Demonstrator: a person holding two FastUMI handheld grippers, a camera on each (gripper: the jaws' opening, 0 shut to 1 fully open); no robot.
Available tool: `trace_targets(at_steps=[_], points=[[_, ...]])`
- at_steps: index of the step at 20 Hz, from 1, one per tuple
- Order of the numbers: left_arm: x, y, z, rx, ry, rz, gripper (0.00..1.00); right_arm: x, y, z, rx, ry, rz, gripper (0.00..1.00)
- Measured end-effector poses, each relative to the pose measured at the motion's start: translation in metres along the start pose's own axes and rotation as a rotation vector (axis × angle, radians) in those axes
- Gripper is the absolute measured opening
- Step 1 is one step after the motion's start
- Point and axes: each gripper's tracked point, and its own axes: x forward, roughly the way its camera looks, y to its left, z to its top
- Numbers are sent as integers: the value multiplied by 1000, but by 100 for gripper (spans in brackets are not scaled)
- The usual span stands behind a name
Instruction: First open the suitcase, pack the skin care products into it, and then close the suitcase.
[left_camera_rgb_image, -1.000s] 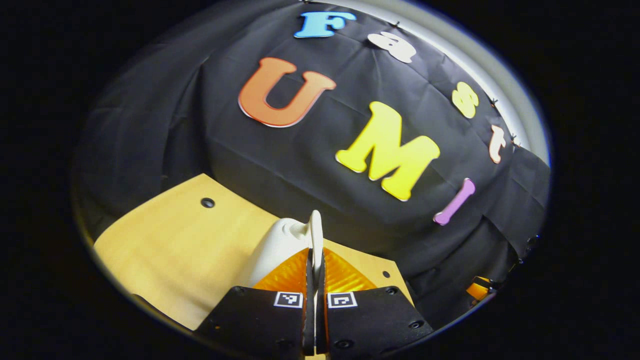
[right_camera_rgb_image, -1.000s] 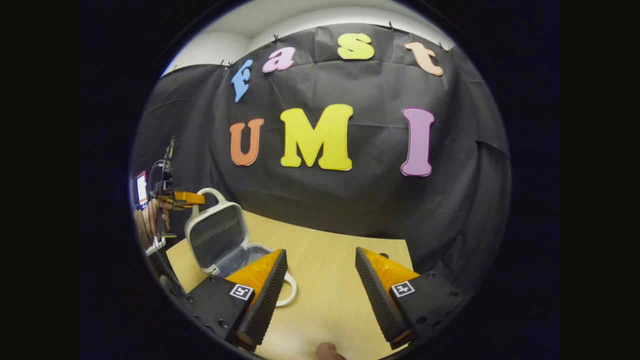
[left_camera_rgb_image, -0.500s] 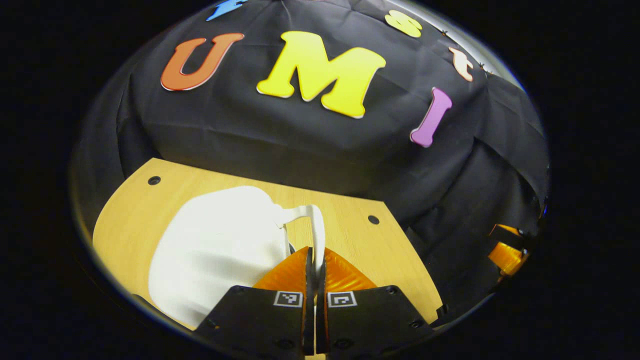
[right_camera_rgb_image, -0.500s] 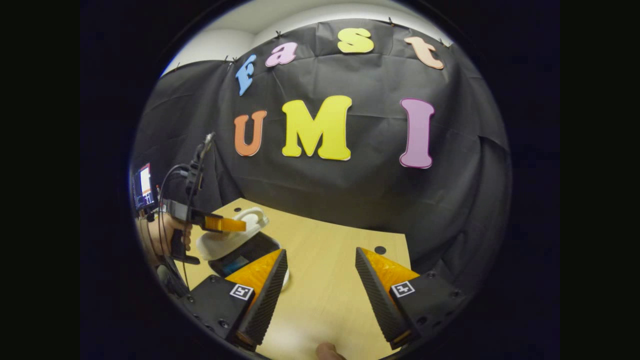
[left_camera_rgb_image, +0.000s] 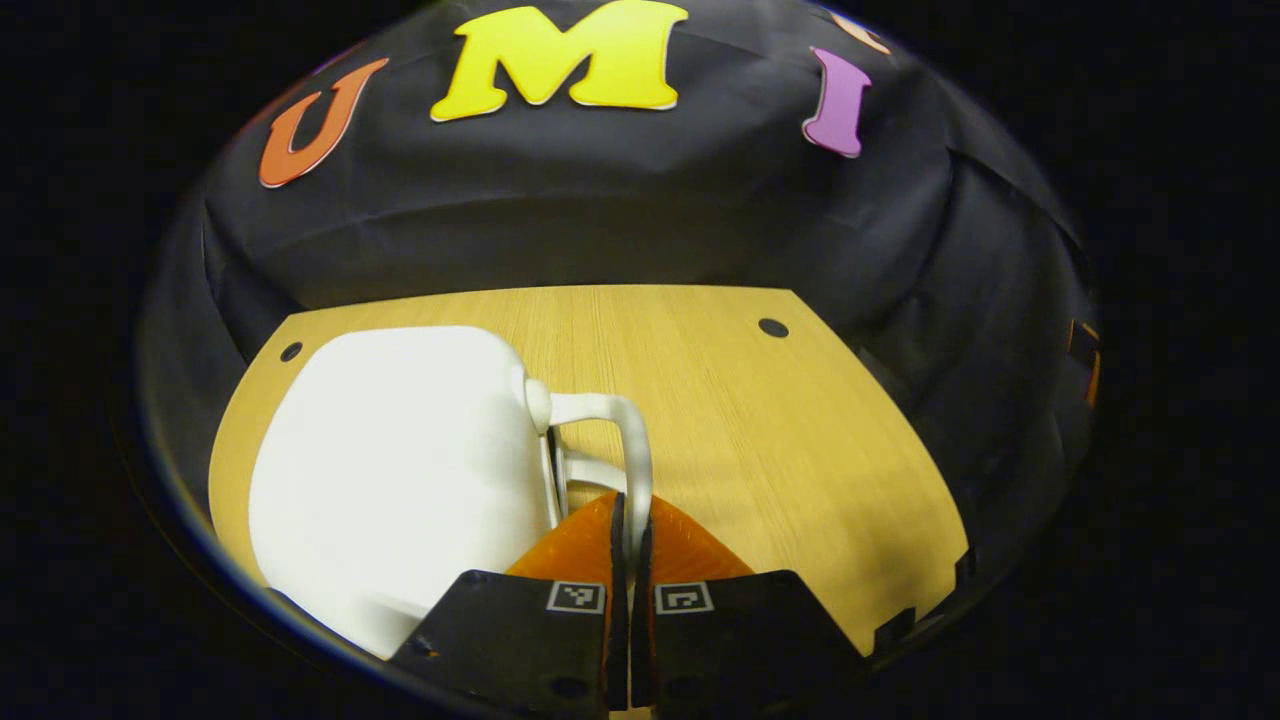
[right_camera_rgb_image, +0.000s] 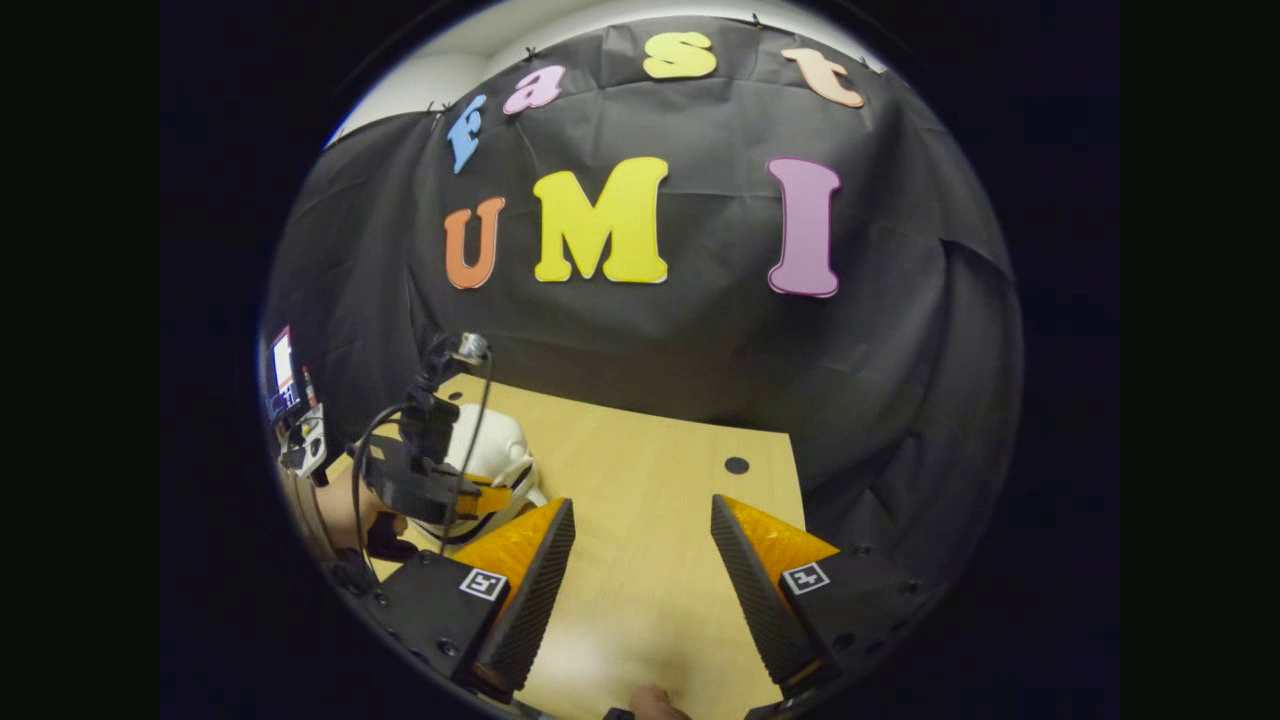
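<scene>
Now the left tongs (left_camera_rgb_image: 630, 520) are pinched tight on the white handle (left_camera_rgb_image: 625, 440) of the white suitcase (left_camera_rgb_image: 400, 470). That suitcase lies shut on the left part of the wooden worktop (left_camera_rgb_image: 780, 440), with its handle pointing right. Over in the right gripper view, the right tongs (right_camera_rgb_image: 640, 545) are wide apart above bare wood, holding nothing.

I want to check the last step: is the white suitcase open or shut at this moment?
Shut. The suitcase lies flat on the table, lid down, while the left gripper pinches its handle.
</scene>
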Motion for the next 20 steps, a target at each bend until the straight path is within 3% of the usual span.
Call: trace_targets(at_steps=[4, 6, 8, 9, 10, 13, 15, 20], points=[[12, -2, -8, 61, 19, 72, 5, 2, 5, -9, 10, 24, -6, 81], [13, -4, -9, 77, 21, 81, 9, 2, 8, -12, 11, 33, -16, 81], [11, -12, -10, 43, 42, 46, 21, 4, 10, -8, 19, 32, -26, 81], [6, -17, -6, 4, 36, 21, 36, 4, 10, -3, 24, 24, -34, 84], [-2, -18, -1, -26, 21, 2, 43, 4, 10, 3, 28, 11, -44, 81], [-38, -3, 27, -20, -67, 63, 89, 6, 10, 27, 38, -42, -90, 81], [-65, 14, 52, -2, -162, 111, 96, 7, 10, 42, 45, -80, -130, 77], [-153, 62, 102, -31, -385, 194, 97, 16, 34, 77, 46, -166, -194, 81]])
